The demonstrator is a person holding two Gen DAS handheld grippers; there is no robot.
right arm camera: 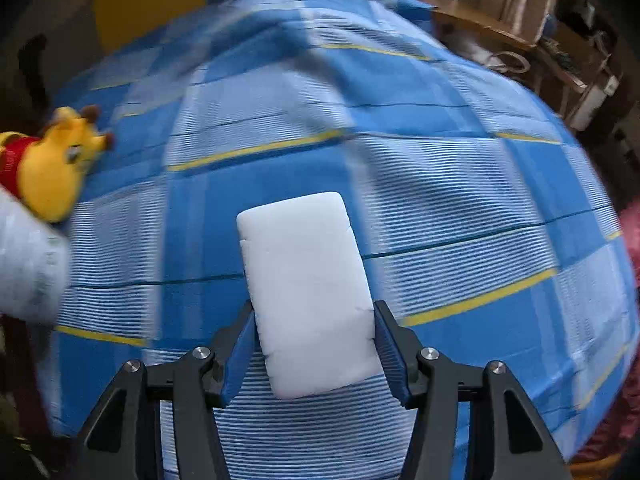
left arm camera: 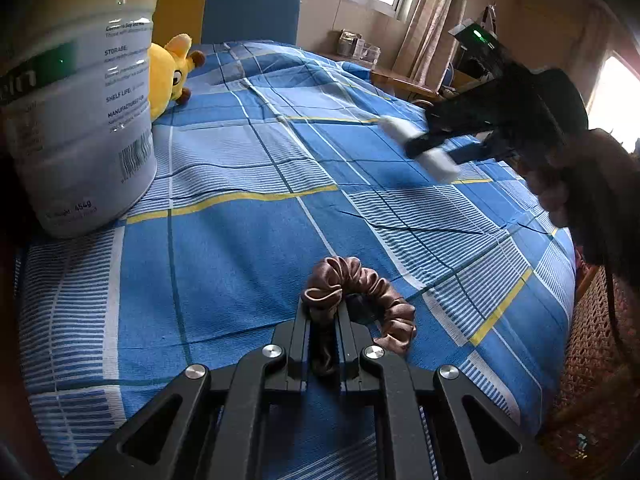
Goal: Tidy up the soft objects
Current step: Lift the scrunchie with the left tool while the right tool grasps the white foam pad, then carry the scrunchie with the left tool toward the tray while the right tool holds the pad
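Note:
My left gripper (left arm camera: 324, 312) is shut on a brown satin scrunchie (left arm camera: 360, 296), held low over the blue checked bedsheet (left arm camera: 248, 240). My right gripper (right arm camera: 314, 316) is shut on a white foam sponge block (right arm camera: 308, 288) and holds it above the sheet; it also shows in the left wrist view (left arm camera: 424, 148) at the right, in the air. A yellow plush toy (left arm camera: 172, 72) lies at the far left of the bed, behind a large tin can (left arm camera: 80, 112). The plush (right arm camera: 56, 160) and the can (right arm camera: 28, 264) sit at the left edge of the right wrist view.
A blue and yellow headboard (left arm camera: 248, 12) stands at the far end of the bed. A wooden side table (left arm camera: 400, 80) with clutter stands at the far right by the curtains. The bed's right edge drops to a woven floor mat (left arm camera: 592, 352).

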